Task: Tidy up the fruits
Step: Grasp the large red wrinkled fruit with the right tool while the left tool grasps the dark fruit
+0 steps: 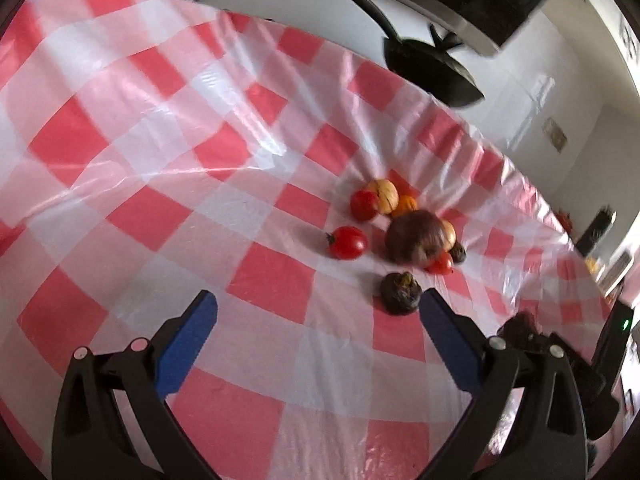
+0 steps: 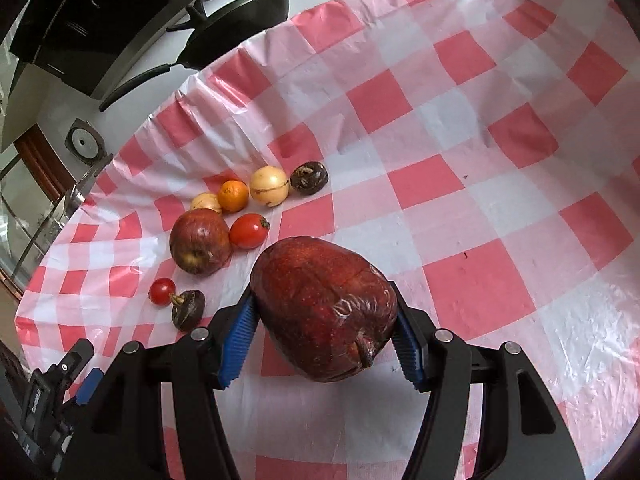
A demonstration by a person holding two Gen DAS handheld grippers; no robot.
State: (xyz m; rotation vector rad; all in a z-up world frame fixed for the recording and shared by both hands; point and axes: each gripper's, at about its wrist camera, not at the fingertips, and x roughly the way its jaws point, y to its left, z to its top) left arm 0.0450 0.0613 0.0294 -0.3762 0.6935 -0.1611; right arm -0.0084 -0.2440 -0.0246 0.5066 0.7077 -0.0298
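Dark red apple [image 2: 324, 312] clamped between right fingers [image 2: 240, 344]; left fingers [image 1: 188, 344] wide apart, empty.

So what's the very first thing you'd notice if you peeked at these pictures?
The big dark red apple jumps out, squeezed between the blue pads of the right gripper just above the red-and-white checked tablecloth. Next comes the cluster of small fruit near the cloth's far left edge: another apple, a tomato and an orange. The left gripper is open and empty.
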